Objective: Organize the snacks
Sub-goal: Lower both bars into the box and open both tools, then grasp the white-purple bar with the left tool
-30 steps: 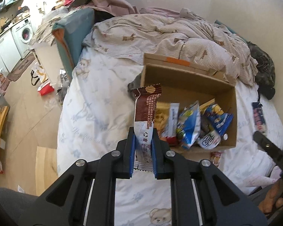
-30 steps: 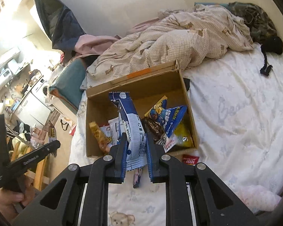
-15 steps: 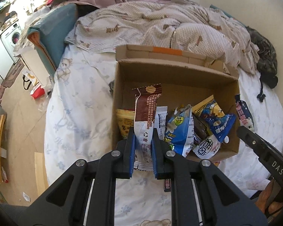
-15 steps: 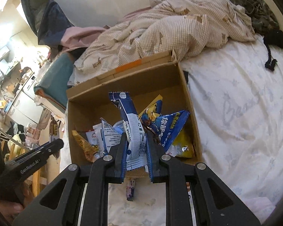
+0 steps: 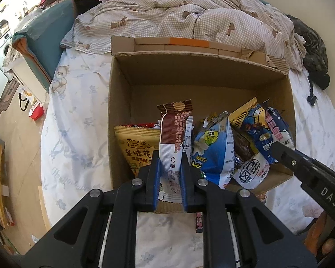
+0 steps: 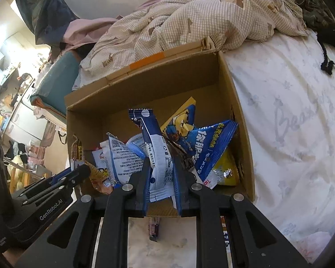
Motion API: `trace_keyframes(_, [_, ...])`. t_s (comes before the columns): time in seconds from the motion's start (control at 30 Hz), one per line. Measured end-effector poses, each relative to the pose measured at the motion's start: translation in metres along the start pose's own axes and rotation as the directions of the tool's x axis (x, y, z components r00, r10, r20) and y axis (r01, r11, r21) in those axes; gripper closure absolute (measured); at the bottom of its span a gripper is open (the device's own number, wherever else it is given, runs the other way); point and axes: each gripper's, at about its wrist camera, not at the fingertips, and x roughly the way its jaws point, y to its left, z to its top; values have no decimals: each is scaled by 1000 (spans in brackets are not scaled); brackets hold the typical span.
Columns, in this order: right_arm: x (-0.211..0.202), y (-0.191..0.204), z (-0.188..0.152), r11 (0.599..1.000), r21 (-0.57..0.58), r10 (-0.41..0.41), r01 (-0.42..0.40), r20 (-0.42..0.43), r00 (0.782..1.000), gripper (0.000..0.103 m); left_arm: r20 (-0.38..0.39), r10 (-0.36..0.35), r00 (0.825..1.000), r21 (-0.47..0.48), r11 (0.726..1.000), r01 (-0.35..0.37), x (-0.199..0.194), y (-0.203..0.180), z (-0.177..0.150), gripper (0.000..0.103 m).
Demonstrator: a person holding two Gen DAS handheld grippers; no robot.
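An open cardboard box (image 5: pixel 120 102) stands on the bed and holds several snack packets. My left gripper (image 5: pixel 170 178) is shut on a brown and white snack bar (image 5: pixel 174 134), held upright over the box's near edge. My right gripper (image 6: pixel 160 183) is shut on a blue and white snack bar (image 6: pixel 155 143), also upright over the near edge of the box (image 6: pixel 239 120). In the box lie a yellow peanut bag (image 5: pixel 136 147), a blue and white bag (image 5: pixel 214 151) and a blue triangular bag (image 6: pixel 210 143). The right gripper's tip (image 5: pixel 301 167) shows at the right of the left wrist view.
A checked duvet (image 5: pixel 189 20) is heaped behind the box. A small packet (image 6: pixel 153 230) lies on the white sheet in front of the box. A teal cushion (image 5: pixel 47 35) sits at the bed's left edge, with the floor and kitchen beyond. Dark clothing (image 6: pixel 328 33) lies far right.
Both grippers have moved forward and closer to the box with their bars still held; the box now fills much more of both views.
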Motion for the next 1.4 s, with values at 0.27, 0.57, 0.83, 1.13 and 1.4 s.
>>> trace_keyframes(0.27, [5,0,0,1000,5,12,-12,-10,1000,84,5,-30,1000,14,999,30,-1,-6,-1,90])
trace_keyframes(0.57, [3,-8,1,998,49,47,-47,-12,999,81,27,-53,998,1,999,53,-10,-5,-3,29])
trace_keyframes(0.83, [-8,-24,4,986,134,95,-96,10,995,43,55,-86,995,-6,996,87,-22,-1,-11,27])
trace_keyframes(1.13, [-28,-37,-2,978,181,92,-100,51,994,38,58,-76,995,-31,996,78,-29,6,-28,27])
trace_keyframes(1.4, [-51,-56,-24,972,230,49,-57,39,998,38,-21,-73,997,-18,997,72,-13,-2,-52,27])
